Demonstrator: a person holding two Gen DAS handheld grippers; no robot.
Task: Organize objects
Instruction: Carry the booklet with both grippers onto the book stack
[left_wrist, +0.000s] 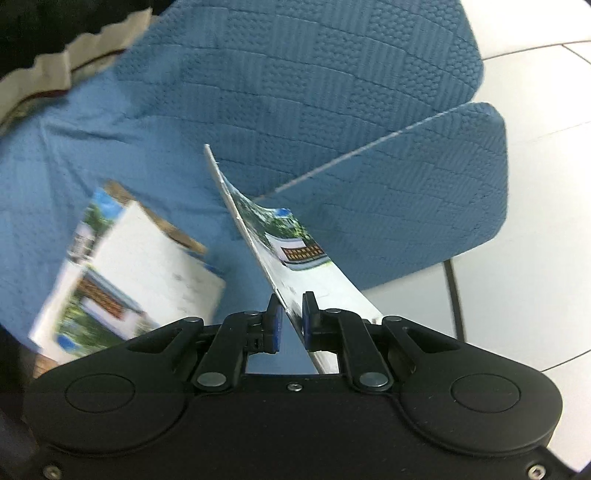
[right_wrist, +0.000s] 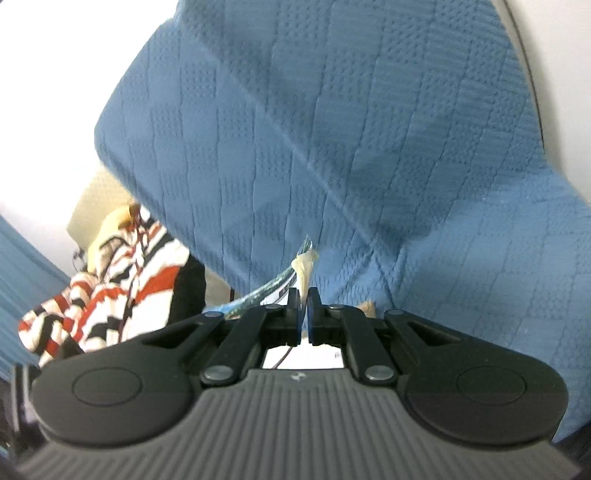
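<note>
Two wrist views, both dominated by blue quilted cover (left_wrist: 332, 92) draped over what looks like chair/sofa cushions.

Edges/room: L view, seat cushion's rounded front edge (left_wrist: 480, 177) runs to upper right, w/ white tiled floor (left_wrist: 535, 240) open beyond it on the right. Thin dark frame leg (left_wrist: 456, 295) drops below the cushion. Left half of view is crowded: second booklet (left_wrist: 125, 269) w/ white cover and building photo lies motion-blurred against the blue cover. Dark garment w/ beige scalloped trim (left_wrist: 74, 55) fills upper-left corner. R view, quilted backrest fills nearly everything ahead; free space only at far left, where a red/white/black striped garment (right_wrist: 110, 280) sits beside a cream cushion (right_wrist: 96, 199).

Pose: left hand-held gripper (left_wrist: 291, 317) angled down toward seat, jaws nearly together, clamped on lower edge of a thin printed booklet (left_wrist: 288, 251). Booklet is off the seat, rising from the pads toward upper left, edge-on, top corner curling. Blue pads (left_wrist: 309, 314) press both faces.

Right hand-held gripper (right_wrist: 303, 314) also tilted down, jaws drawn together w/ only a sliver between pads. Thin printed sheet edge (right_wrist: 266, 291) runs from the pads out to the left; a pale crumpled bit (right_wrist: 304, 264) stands just above the tips. Looks pinched on that sheet, but contact point is mostly hidden by the fingers. White paper (right_wrist: 303, 360) shows under the gripper body.
</note>
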